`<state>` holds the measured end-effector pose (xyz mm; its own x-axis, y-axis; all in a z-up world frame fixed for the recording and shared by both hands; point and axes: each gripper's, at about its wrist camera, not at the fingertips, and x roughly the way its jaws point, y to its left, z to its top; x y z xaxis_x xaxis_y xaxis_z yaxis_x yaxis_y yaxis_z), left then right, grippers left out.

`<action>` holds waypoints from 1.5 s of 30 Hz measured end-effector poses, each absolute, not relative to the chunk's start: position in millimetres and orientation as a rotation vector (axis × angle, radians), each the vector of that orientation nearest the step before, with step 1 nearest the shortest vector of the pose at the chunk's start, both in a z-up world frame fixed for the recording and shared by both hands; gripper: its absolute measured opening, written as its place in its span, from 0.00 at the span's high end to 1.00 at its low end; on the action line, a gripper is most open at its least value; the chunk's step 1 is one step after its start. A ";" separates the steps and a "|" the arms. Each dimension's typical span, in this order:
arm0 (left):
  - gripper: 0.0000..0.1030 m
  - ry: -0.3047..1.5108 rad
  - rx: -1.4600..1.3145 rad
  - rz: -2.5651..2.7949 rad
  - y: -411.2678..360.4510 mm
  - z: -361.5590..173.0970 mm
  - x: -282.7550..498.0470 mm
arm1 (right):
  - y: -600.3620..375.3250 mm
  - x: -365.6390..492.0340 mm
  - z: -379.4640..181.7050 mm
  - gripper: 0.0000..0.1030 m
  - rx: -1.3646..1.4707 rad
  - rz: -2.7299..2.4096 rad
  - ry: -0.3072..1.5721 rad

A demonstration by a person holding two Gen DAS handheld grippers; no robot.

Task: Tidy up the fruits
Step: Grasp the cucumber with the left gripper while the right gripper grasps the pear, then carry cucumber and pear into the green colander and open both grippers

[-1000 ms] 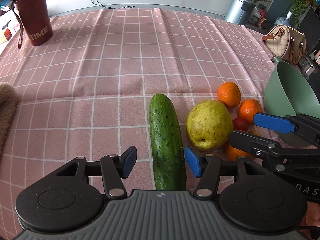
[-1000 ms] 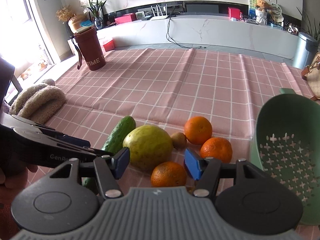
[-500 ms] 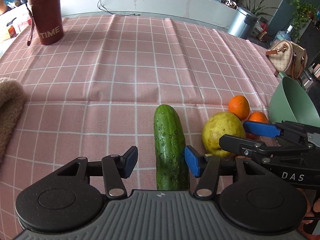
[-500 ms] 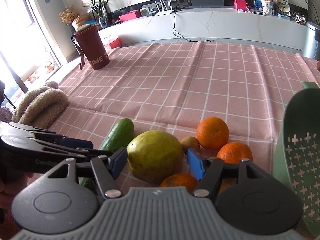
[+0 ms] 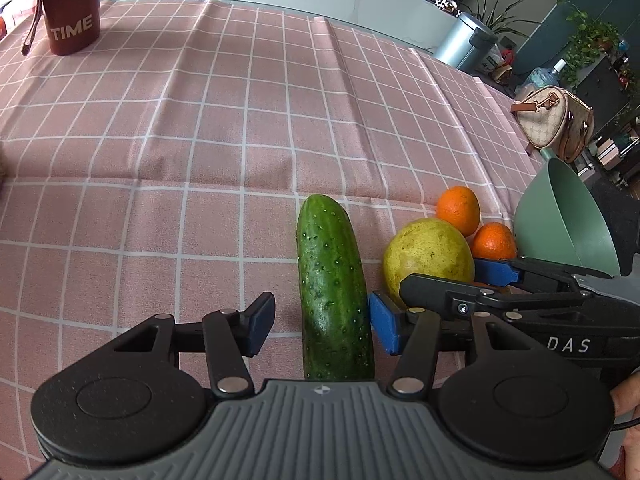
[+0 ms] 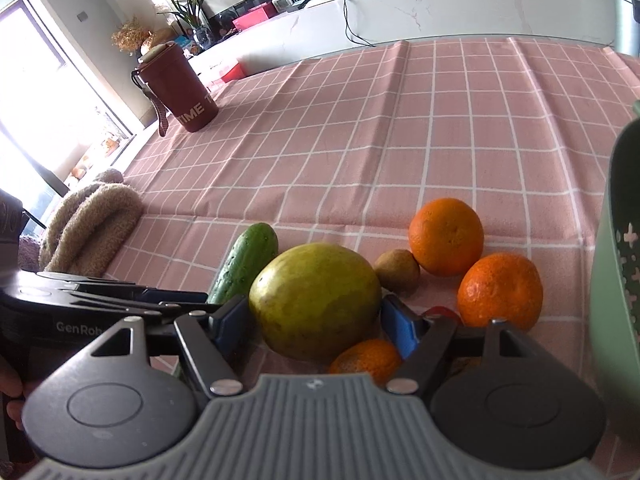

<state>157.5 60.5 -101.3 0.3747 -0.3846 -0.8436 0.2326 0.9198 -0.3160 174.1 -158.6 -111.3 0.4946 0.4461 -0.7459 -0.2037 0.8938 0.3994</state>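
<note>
I hold the left hand-held gripper point(image 5: 322, 330) released astride the cucumber point(image 5: 334, 288), and the right hand-held gripper point(image 6: 316, 326) released around the pomelo point(image 6: 316, 300), which lies just right of the cucumber. I should centre each pad before clenching, avoiding the oranges beyond. Legible: "TIME" on the red tumbler point(image 5: 70, 8); "DAS", "GenRob" on the tools.
</note>
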 end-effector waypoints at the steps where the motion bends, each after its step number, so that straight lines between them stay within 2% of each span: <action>1: 0.38 1.115 -0.147 -0.399 59.8 -101.3 156.9 | -158.9 174.0 -111.6 0.33 0.276 0.397 0.977; 12: 0.38 1.104 -0.049 -0.414 36.3 -106.0 156.7 | -164.0 157.0 -91.7 0.34 0.264 0.396 0.898; 16: 0.56 1.101 -0.047 -0.423 29.9 -105.8 154.6 | -170.7 147.5 -81.4 0.34 0.265 0.391 0.865; 27: 0.58 1.046 -0.047 -0.341 23.7 -91.3 137.0 | -174.9 129.1 -57.6 0.34 0.159 0.339 0.832; 33: 0.59 0.981 -0.077 -0.326 17.9 -61.2 122.2 | -189.7 115.4 -31.7 0.35 0.088 0.343 0.791; 45: 0.59 0.774 -0.122 -0.455 -43.0 48.5 128.3 | -246.0 107.8 19.2 0.35 -0.081 0.302 0.751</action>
<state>128.3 -43.0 48.5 0.6236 -0.4393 -0.6466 0.3509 0.8964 -0.2707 107.8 -246.0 19.2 0.6903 0.2407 -0.6823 -0.2983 0.9538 0.0346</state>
